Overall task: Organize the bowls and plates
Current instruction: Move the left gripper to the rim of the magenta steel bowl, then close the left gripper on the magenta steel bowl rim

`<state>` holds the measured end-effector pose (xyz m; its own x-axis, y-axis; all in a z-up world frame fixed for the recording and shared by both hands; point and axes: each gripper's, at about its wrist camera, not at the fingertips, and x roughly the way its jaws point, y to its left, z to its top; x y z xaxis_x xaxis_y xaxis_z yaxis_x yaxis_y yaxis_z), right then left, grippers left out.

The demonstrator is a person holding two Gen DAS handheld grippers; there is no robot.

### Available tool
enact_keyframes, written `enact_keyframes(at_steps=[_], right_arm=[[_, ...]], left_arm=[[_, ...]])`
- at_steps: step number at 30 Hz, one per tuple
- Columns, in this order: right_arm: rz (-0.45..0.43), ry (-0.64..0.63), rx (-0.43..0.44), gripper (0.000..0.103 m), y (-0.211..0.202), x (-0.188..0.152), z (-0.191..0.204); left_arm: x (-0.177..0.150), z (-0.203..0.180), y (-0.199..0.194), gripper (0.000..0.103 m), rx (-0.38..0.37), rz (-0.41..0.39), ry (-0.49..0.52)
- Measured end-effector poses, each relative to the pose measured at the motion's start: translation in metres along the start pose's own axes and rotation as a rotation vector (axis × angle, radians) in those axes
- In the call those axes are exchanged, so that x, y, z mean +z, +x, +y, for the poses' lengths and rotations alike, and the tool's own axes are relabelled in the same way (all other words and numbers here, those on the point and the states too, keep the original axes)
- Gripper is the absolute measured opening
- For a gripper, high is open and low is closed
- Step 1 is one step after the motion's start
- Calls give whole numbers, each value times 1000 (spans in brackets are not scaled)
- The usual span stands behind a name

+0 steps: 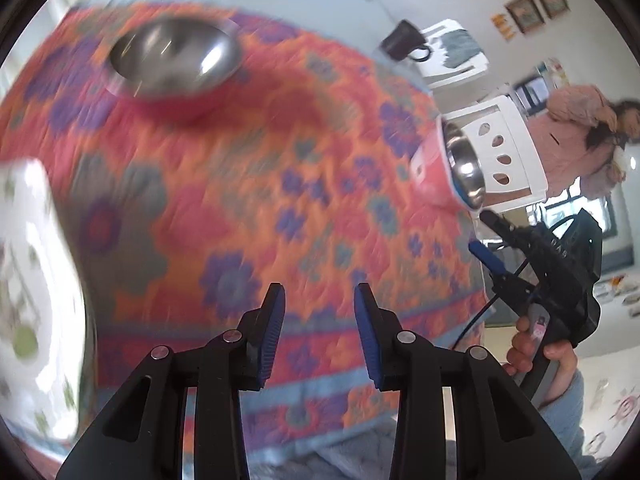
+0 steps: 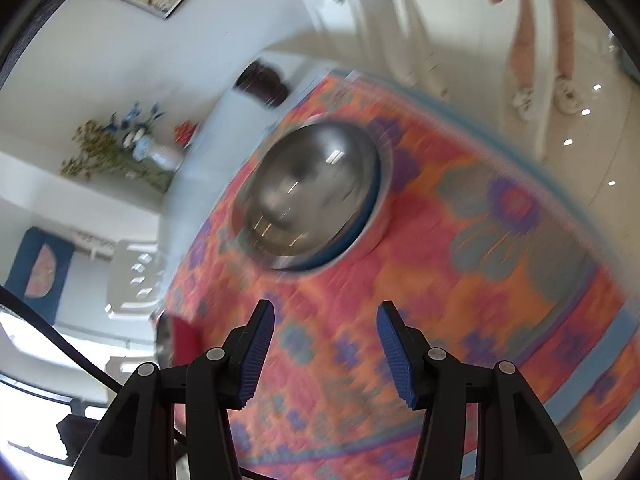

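Note:
In the left wrist view a steel bowl point(image 1: 176, 56) sits on the flowered tablecloth point(image 1: 248, 184), far ahead of my left gripper point(image 1: 320, 300), which is open and holds nothing. A white floral dish point(image 1: 32, 272) fills the left edge, blurred. At the right table edge a second steel bowl point(image 1: 466, 168) rests in a white, blue-rimmed bowl, with my right gripper point(image 1: 486, 236) open just short of it. In the right wrist view that steel bowl point(image 2: 308, 196) lies nested in the blue-rimmed bowl point(image 2: 378, 216), ahead of the open, empty right gripper point(image 2: 326, 320).
White plastic chairs point(image 1: 500, 152) stand beyond the table's right edge, and a person in pink point(image 1: 580, 132) is behind them. A dark bag point(image 1: 404, 40) lies on a far chair. A vase of flowers point(image 2: 156, 152) stands against the wall. A hand point(image 1: 532, 344) holds the right gripper.

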<state>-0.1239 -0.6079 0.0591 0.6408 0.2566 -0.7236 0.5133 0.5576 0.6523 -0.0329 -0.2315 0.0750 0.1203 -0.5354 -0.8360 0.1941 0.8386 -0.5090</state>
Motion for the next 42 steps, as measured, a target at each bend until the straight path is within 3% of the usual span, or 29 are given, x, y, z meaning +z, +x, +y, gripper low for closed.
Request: enact_keyframes(at_steps=[2,6,11,14,18,22,26,31,34,37,42], right_arm=[[39,-24,40,51,8,-12,11],[115,-120,87,54,25,-38,38],[238,-264,88,54,48,-74,64],[270,-318,82,54,52,-86,71],[264,-376,76,54,47,-94,80],[259,-375,83,55,41,-88,86],[246,-403,123,55,37,-72,114],[182,-534,193,65,42,-45,178],[176,-568,245,67,56,-35,207],[203,-560,260,67,85,-35,226],[263,-477,164,67,152,-46,227]], left_arm=[[-8,8,-1,34,-17,8,-27],[-14,8,-7,34,-4,-33,15],[-10,15,-32,34,35,-196,13],[0,32,-50,35,43,-278,-46],[14,62,-70,52,73,-339,-141],[24,92,-93,55,11,-404,-247],[50,108,-110,58,38,-486,-268],[94,115,-115,56,64,-530,-247],[113,112,-109,56,86,-520,-215],[129,114,-85,56,115,-445,-192],[138,127,-43,55,145,-313,-226]])
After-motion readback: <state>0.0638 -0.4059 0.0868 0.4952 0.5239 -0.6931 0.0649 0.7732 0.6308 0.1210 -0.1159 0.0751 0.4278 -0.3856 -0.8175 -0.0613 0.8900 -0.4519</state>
